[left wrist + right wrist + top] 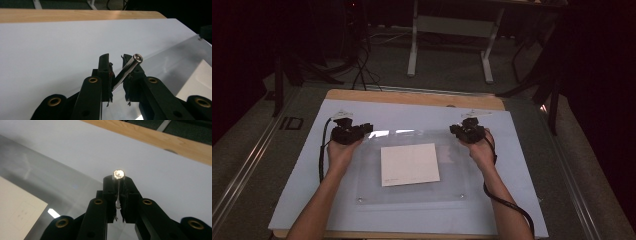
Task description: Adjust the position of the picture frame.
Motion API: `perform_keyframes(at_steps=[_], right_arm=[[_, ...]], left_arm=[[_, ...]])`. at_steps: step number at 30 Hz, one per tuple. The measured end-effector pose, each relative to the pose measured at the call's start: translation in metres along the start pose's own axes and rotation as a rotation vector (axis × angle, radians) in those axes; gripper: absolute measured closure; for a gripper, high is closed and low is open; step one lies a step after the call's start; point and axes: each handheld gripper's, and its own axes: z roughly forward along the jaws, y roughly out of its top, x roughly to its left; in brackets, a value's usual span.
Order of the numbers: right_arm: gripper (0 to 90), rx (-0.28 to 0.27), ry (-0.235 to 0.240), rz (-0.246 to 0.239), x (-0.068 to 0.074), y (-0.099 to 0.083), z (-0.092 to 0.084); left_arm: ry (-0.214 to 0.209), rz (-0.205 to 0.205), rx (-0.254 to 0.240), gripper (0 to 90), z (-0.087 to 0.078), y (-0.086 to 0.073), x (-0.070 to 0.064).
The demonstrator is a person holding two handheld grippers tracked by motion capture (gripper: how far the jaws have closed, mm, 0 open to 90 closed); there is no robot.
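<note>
A clear acrylic sheet (412, 192) lies on a white board (307, 190), with a cream paper (409, 164) under its middle. My left gripper (366, 128) is at the sheet's far left corner. In the left gripper view, that gripper (116, 58) is shut on a shiny metal pin (127, 68), which lies tilted between the jaws. My right gripper (455, 130) is at the far right corner. The right gripper view shows this gripper (118, 180) shut on a second metal pin (118, 174), seen end-on with its round head at the fingertips.
Two small metal fasteners sit in the sheet's near corners (360, 200) (461, 196). The board rests on a wooden table (412, 97). Beyond it are a desk frame (449, 45), dark stands and cables on the floor. Cables trail from both grippers along the forearms.
</note>
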Motion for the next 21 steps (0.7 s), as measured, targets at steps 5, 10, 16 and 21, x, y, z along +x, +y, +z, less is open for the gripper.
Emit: perform_keyframes(at_steps=[5, 10, 16, 21], right_arm=[[82.2, 0.007, -0.007, 0.011, -0.002, -0.011, -0.004], [82.1, 0.010, 0.000, 0.045, -0.009, -0.020, -0.001], [82.4, 0.017, -0.004, 0.062, -0.013, -0.028, 0.003], [82.5, 0.020, -0.007, 0.073, -0.017, -0.032, 0.006]], left_arm=[[0.003, -0.009, 0.038, 78.0, 0.015, -0.001, 0.001], [0.017, -0.004, 0.046, 78.2, 0.022, -0.001, -0.004], [0.028, -0.004, 0.058, 78.2, 0.027, -0.002, -0.006], [0.027, -0.013, 0.062, 78.1, 0.034, -0.004, -0.007]])
